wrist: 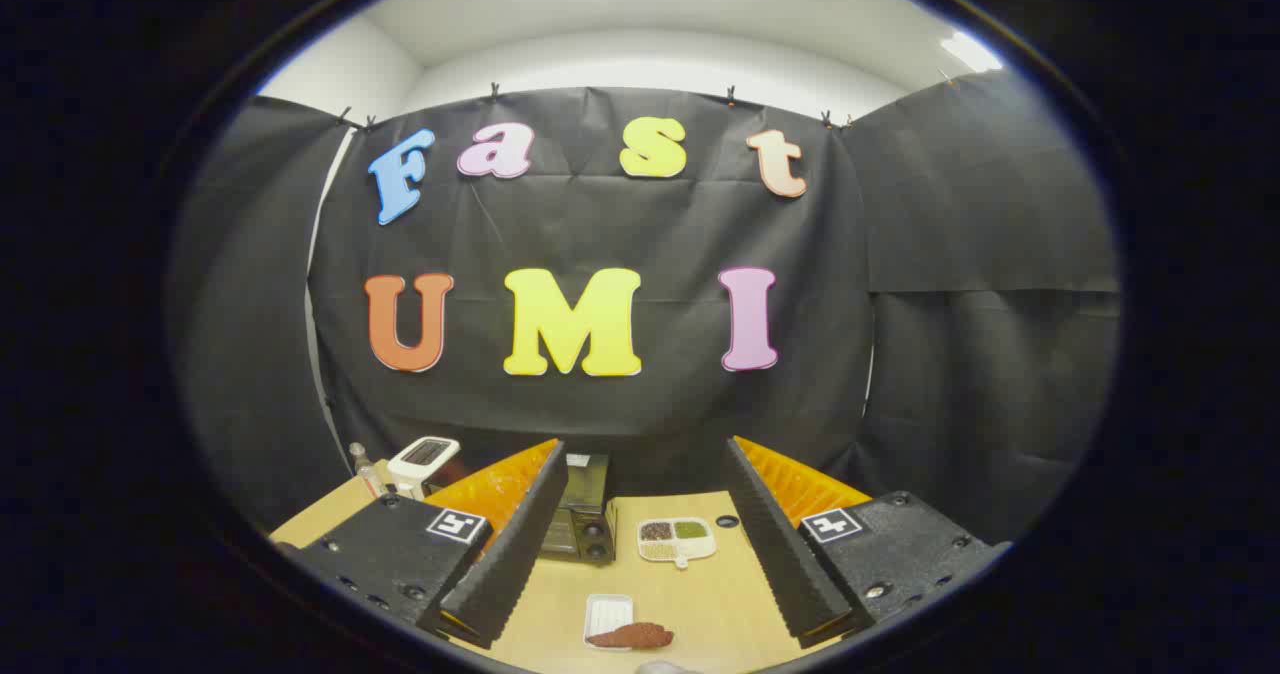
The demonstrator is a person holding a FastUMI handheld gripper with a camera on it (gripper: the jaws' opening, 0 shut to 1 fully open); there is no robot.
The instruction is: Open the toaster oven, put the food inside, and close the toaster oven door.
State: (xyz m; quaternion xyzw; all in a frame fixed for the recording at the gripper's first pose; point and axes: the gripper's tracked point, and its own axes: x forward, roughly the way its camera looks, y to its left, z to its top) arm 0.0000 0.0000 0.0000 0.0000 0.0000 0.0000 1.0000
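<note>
Wooden counter (715,594) stretches ahead of us, pale and mostly bare between our fingers; our tongs (650,539) stand wide apart, clamped on nothing, with open room between the two fingers (510,544). Between them, low and close to us, lies the food (632,636), a reddish-brown piece resting on the near end of a small white tray (607,614); bare wood surrounds the tray on both sides. Beyond it, further across the counter, sits a white divided dish (677,540) with dark, green and pale fillings in its compartments; it is well apart from the tray. Just left of the dish stands the oven (582,514), dark, with two knobs at its right side; its left part is hidden behind our left finger, so we cannot tell how its door stands. A small dark round spot (727,521) lies on the wood just right of the dish. Past our left finger, near the counter's far left edge, we see a white appliance (424,459) and a small clear bottle (364,469) beside it; the counter's back edge meets the black cloth wall (960,354).
</note>
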